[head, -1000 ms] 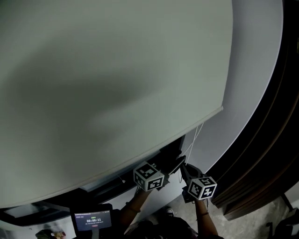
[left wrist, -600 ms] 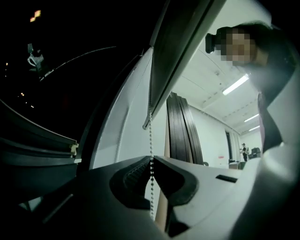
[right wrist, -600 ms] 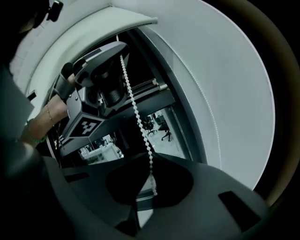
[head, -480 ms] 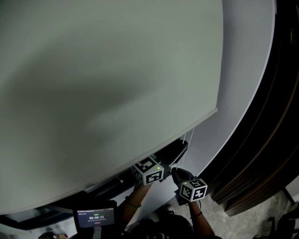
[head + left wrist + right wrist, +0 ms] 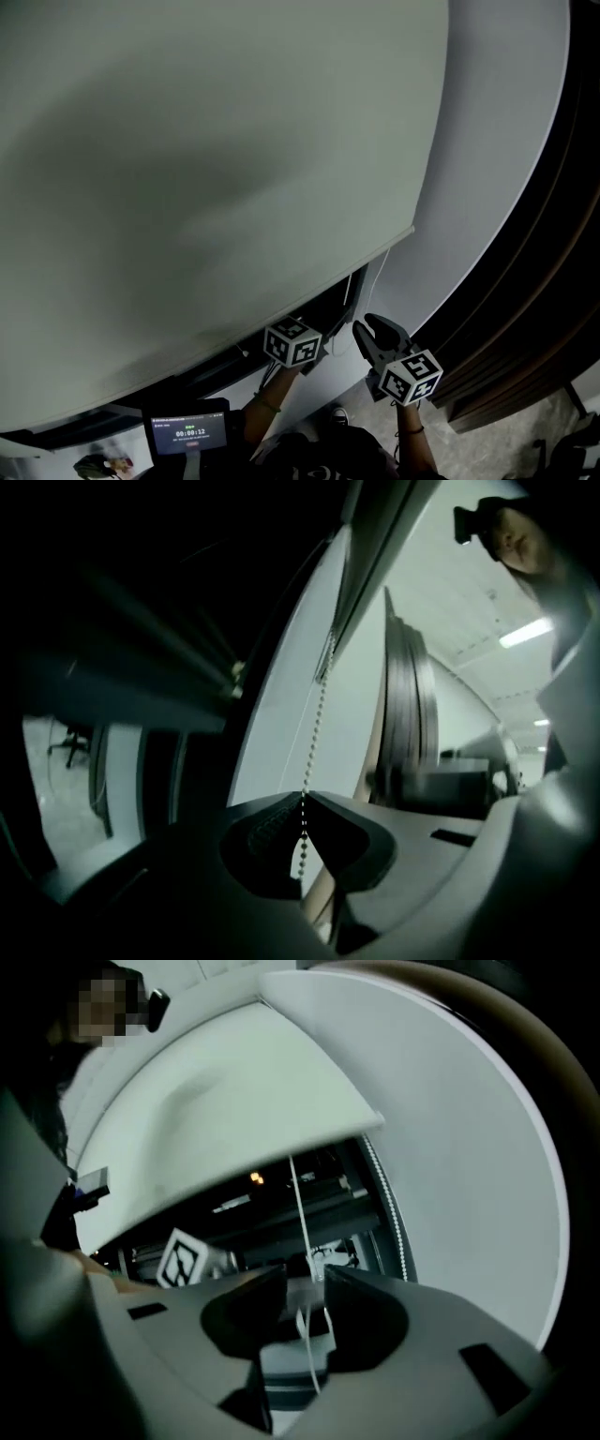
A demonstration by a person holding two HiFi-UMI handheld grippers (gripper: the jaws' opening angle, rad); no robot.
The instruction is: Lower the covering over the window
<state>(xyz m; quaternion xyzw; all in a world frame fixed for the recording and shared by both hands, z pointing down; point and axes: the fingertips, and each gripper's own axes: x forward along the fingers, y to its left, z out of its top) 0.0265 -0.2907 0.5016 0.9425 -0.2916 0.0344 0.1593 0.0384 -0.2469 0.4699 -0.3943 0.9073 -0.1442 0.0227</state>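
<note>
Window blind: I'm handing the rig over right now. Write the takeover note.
Left gripper: shut on the bead chain.
Right gripper: jaws have just been opening; a white strand runs between them, not pinched.
Blind: partly lowered; a dark strip of window shows under its bottom edge.
Done: blind partly down.
Left: probably regrip with the right gripper and pull hand over hand until the strip is covered.

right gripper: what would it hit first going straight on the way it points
Probably the white cord: it hangs between the jaws of the right gripper, which have just been opening. Behind it is the dark window below the blind; depth unclear.
</note>
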